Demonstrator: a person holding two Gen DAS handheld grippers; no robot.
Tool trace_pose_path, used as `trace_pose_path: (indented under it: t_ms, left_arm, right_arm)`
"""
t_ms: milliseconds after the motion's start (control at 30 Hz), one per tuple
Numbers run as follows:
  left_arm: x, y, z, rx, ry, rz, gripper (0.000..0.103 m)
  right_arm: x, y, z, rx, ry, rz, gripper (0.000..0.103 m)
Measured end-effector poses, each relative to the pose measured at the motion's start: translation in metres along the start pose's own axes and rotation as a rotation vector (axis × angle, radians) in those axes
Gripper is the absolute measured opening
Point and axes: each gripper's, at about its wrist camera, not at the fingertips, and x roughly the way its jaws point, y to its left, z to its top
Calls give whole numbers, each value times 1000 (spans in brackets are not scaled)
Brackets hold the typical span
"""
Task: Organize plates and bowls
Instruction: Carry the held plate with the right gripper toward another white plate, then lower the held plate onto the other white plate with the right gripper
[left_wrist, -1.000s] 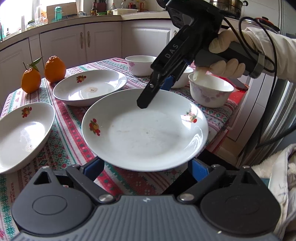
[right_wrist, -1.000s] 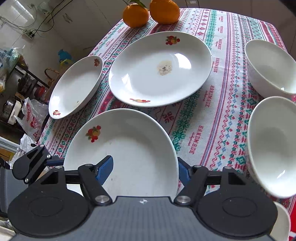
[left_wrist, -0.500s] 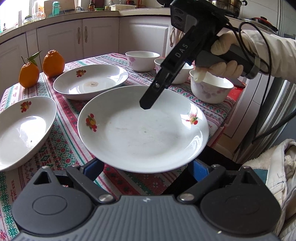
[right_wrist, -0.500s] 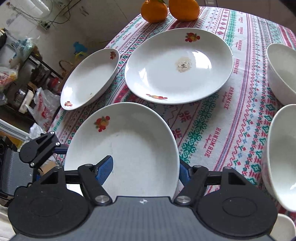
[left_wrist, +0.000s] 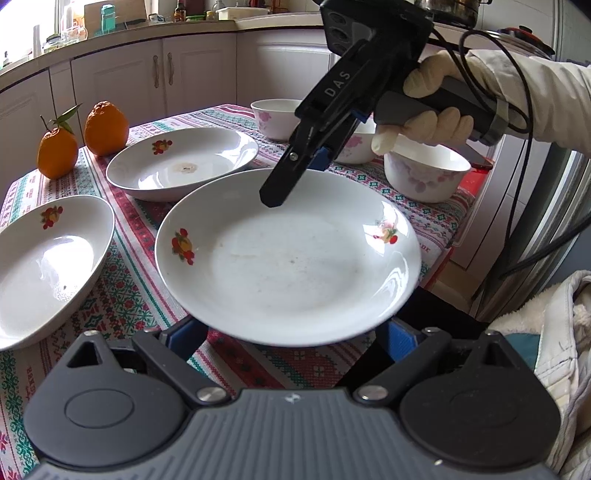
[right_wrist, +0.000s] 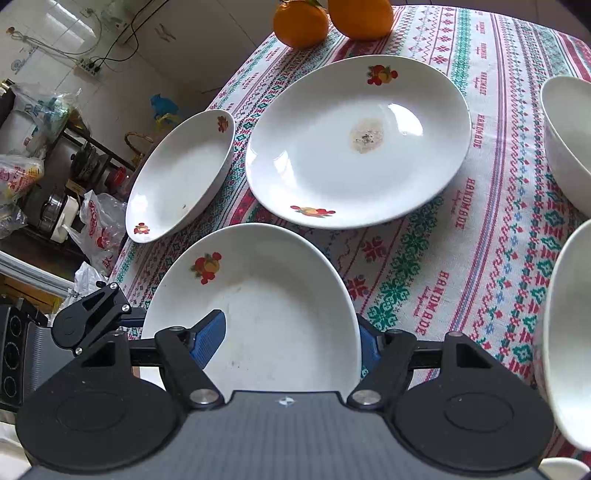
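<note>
My right gripper (right_wrist: 291, 332) has its fingers clamped on the near plate's (left_wrist: 291, 258) rim and has tipped it clear of the worktop (right_wrist: 461, 236) — ready to stack onto the stained plate (right_wrist: 354, 144) just beyond. My left gripper (left_wrist: 291, 341) waits below, fingers apart.

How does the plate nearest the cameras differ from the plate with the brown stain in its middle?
The near plate is raised off the tablecloth and tilted, its rim between the right hand-held gripper fingers; the stained plate lies flat on the cloth, untouched. The near plate carries only faint smears, while the stained plate has a distinct brown patch at its centre. Both are white, shallow and round, with small fruit prints on the rim.
</note>
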Motion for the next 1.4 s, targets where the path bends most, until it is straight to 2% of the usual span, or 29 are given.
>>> trace_pose_path:
  t_ms: [133, 200, 300, 967, 1167, 1400]
  left_arm:
    - [0, 2, 1, 4, 2, -6, 96]
    - [1, 2, 1, 11, 12, -5, 88]
    - [0, 2, 0, 26, 20, 5, 82]
    - [-14, 5, 1, 18, 22, 20, 82]
    - [-29, 13, 1, -16, 0, 35, 82]
    - [-48, 32, 0, -51, -17, 92, 82]
  right_arm:
    - [2, 4, 0, -14, 2, -17, 78]
    - [2, 4, 0, -17, 1, -22, 78]
    - [2, 4, 1, -13, 0, -19, 78]
    - [1, 21, 7, -61, -4, -31, 79]
    - [-2, 39, 19, -95, -12, -31, 79]
    - [10, 65, 49, -154, -6, -14, 79]
